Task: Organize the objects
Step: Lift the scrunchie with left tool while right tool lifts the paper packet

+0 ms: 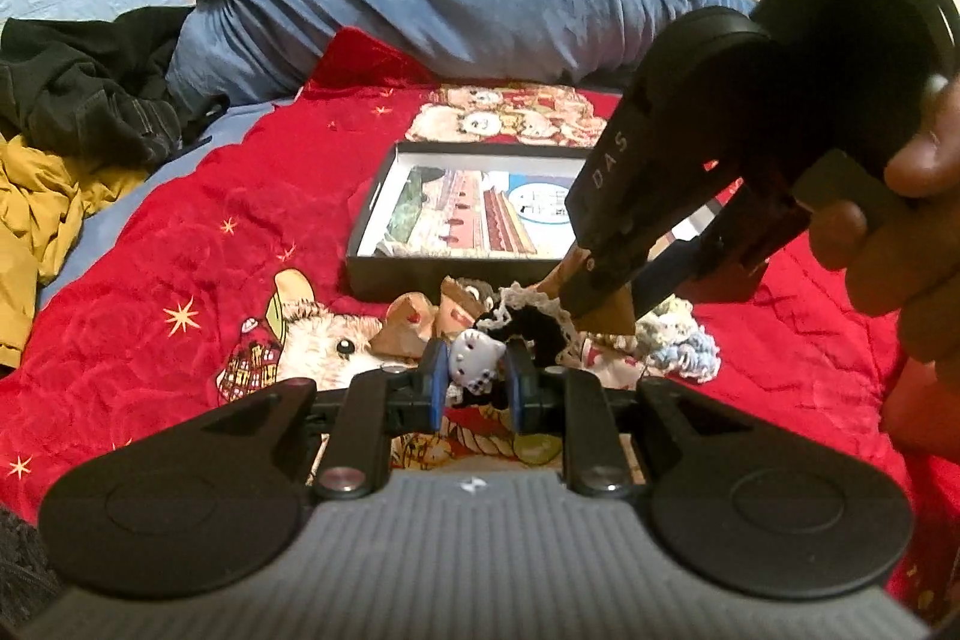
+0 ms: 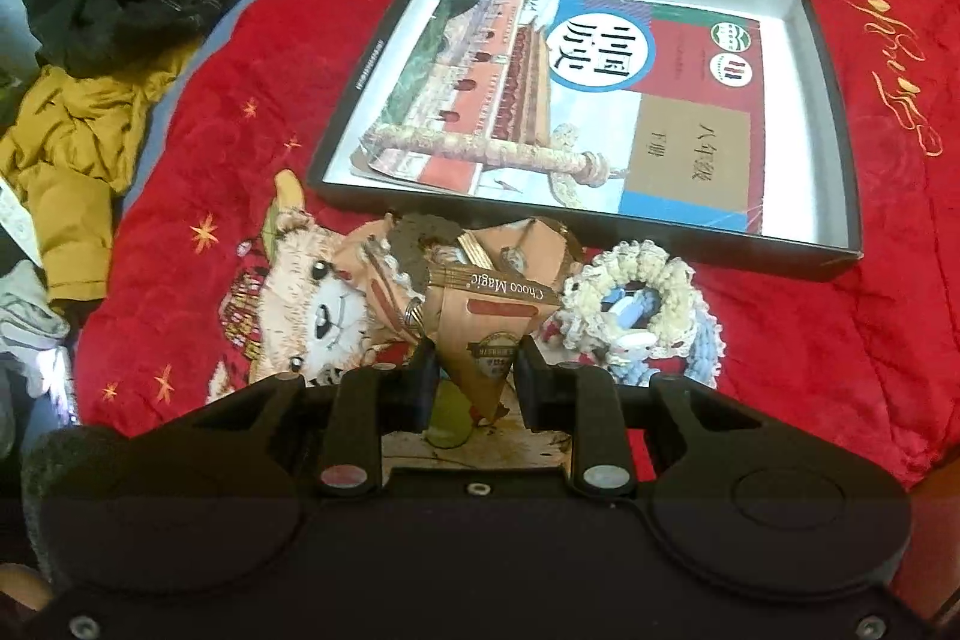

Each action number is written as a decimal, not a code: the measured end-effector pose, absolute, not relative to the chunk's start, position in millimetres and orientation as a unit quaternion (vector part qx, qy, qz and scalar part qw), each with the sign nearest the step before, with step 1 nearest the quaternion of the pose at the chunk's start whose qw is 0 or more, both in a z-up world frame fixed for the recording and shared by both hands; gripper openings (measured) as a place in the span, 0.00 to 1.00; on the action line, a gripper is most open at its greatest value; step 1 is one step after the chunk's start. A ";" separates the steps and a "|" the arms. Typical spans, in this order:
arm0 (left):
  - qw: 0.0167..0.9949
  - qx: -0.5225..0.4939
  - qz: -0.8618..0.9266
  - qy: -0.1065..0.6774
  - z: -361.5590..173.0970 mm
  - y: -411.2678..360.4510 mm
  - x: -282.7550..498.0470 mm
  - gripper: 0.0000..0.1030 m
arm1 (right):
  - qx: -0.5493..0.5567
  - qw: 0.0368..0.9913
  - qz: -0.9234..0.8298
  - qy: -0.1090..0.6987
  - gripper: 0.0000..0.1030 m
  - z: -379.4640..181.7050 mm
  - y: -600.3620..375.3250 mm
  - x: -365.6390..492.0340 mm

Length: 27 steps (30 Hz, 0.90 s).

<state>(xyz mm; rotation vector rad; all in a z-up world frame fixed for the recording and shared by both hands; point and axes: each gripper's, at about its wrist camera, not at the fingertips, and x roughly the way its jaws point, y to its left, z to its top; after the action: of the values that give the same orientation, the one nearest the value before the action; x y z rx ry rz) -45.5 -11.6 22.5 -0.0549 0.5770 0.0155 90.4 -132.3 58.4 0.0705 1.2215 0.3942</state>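
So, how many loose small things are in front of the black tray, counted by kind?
Brown cone wrappers: 2
Crocheted hair ties: 2
Cat-face charm with black lace-trimmed fabric: 1
Total: 5
The second wrapper lies left; the blue tie is partly hidden.

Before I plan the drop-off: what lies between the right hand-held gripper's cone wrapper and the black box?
In the right wrist view, crumpled brown wrappers lie between the cone wrapper and black box.
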 end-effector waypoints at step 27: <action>0.980 -0.064 0.060 0.178 59.4 33.2 -32.8 0.23 | 0.106 0.834 0.184 0.510 0.25 110.4 -141.2 114.7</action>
<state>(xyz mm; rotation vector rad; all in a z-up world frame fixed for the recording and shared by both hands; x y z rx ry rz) -32.8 33.2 59.4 -0.1292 0.3574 0.1200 114.7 -141.2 110.4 0.2251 1.0797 0.3888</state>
